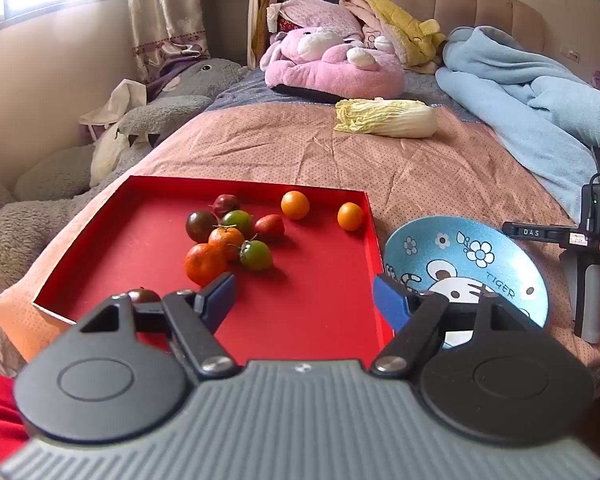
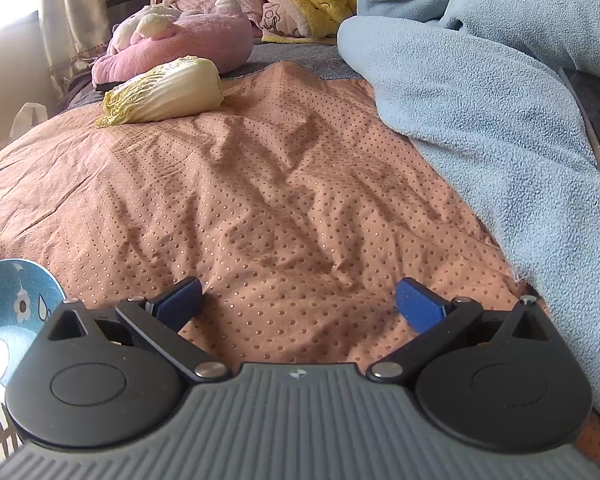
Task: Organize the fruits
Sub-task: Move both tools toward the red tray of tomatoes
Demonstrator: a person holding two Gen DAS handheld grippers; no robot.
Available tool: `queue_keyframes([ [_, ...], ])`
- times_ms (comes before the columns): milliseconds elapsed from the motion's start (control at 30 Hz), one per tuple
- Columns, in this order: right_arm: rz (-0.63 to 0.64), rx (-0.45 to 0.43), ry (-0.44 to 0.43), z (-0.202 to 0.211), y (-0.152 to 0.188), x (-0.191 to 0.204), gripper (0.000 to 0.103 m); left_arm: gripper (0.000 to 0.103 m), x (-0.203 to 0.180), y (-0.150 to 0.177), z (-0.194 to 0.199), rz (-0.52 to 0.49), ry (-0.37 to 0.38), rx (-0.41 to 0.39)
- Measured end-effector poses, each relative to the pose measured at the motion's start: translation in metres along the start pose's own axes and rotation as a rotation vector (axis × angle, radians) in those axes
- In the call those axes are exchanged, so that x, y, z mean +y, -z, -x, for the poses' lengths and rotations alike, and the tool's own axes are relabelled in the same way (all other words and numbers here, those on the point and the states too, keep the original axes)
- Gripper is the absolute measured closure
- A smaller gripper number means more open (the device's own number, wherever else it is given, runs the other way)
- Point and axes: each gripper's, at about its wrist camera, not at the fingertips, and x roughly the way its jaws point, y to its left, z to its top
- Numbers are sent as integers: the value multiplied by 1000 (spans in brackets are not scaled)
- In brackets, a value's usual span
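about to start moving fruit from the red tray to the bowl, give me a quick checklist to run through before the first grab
1. Left hand-held gripper open, holding nothing: ok.
2. Right hand-held gripper open over bare bedspread: ok.
3. Fruit within the red tray, nearest orange tomato just ahead of the left fingers: ok.
4. Blue tiger bowl beside the tray, nothing inside: ok.
5. Fruit firmness: cannot tell.
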Motion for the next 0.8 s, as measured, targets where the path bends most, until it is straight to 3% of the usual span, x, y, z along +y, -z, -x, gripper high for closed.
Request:
queue_keyframes([
  [100,-1,1,0,0,0,0,0,26,8,-4,-6,-1,54,30],
  [200,-3,-2,-2,0,0,0,0,26,14,-4,-1,16,64,0],
  [467,-2,16,0,5,-2,1,0,26,40,-21,-3,-38,-46,-21],
  [733,-18,107,-1,13,-6,2,0,26,80,-25,-5,58,-111,-53],
  [800,-28,100,10,20,-5,2,0,26,87,-24,-4,54,-158,-71],
])
